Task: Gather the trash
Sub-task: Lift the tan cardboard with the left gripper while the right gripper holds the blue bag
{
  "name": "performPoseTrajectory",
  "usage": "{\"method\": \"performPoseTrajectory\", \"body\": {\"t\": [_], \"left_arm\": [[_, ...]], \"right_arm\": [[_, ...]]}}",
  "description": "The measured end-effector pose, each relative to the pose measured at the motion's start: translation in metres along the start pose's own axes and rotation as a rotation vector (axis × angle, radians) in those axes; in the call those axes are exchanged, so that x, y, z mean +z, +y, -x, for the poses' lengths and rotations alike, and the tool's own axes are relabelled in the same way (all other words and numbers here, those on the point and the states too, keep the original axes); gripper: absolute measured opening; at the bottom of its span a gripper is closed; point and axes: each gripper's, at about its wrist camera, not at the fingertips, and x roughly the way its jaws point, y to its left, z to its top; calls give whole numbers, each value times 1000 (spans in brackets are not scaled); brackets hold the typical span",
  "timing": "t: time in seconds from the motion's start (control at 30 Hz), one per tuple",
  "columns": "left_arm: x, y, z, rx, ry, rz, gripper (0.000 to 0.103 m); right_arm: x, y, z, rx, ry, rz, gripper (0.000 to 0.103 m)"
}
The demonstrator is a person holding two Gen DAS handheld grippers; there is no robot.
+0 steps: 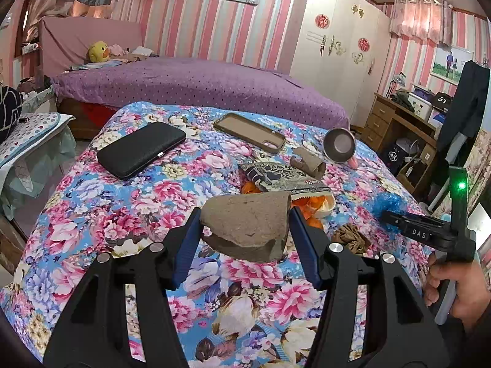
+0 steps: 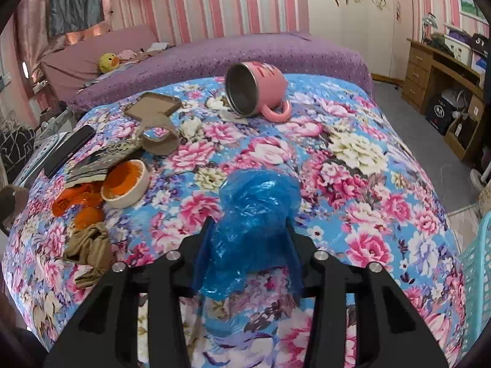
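Pink striped walls and a purple bed [image 1: 196, 86] sit behind the flowered cloth [image 1: 92, 202] that covers the surface I'm working over. My left gripper [image 1: 245, 224] is partly closed on a flattened piece of brown cardboard [image 1: 248, 224], its blue pads pressing both ends, and the piece hangs clear above the cloth. My right gripper [image 2: 248, 245] is clamped on a crumpled blue plastic bag [image 2: 257, 214], which bulges out ahead of the pads and rests low on the cloth; from the left wrist view I see that same gripper off to the right with a hand [image 1: 460, 291] on its handle. Between the two lie the other scraps: a crumpled brown paper wad [image 2: 89, 245], orange wrappers [image 2: 79, 202] beside a small white tub [image 2: 129, 184], a printed packet [image 2: 101, 159] and a bent cardboard tube [image 2: 159, 135]. Farther back a pink mug [image 2: 257, 89] lies tipped on its side, and a black case [image 1: 141, 150] and a brown phone case [image 1: 250, 132] lie flat
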Motion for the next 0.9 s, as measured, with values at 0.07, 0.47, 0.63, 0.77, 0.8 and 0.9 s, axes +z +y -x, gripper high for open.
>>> {"method": "performPoseTrajectory", "body": {"t": [0.07,0.47,0.63,0.77,0.8,0.9], "left_arm": [[0,0,2,4,-10,0,56],[-5,-18,14,11,-44,-23,56],[-4,-27,19,11,-68,-25,56],[-4,-34,19,12,-73,-26,56],[-4,-35,19,11,-74,-27,56],[-4,-38,19,11,-77,-29,57]], "right_arm": [[-1,3,12,-2,-42,13,34],[-12,11,82,46,-247,73,34],[-13,1,89,50,-258,54,34],[-15,-6,92,58,-263,42,34],[-15,-6,94,59,-266,44,34],[-16,-7,97,58,-274,48,34]]}}
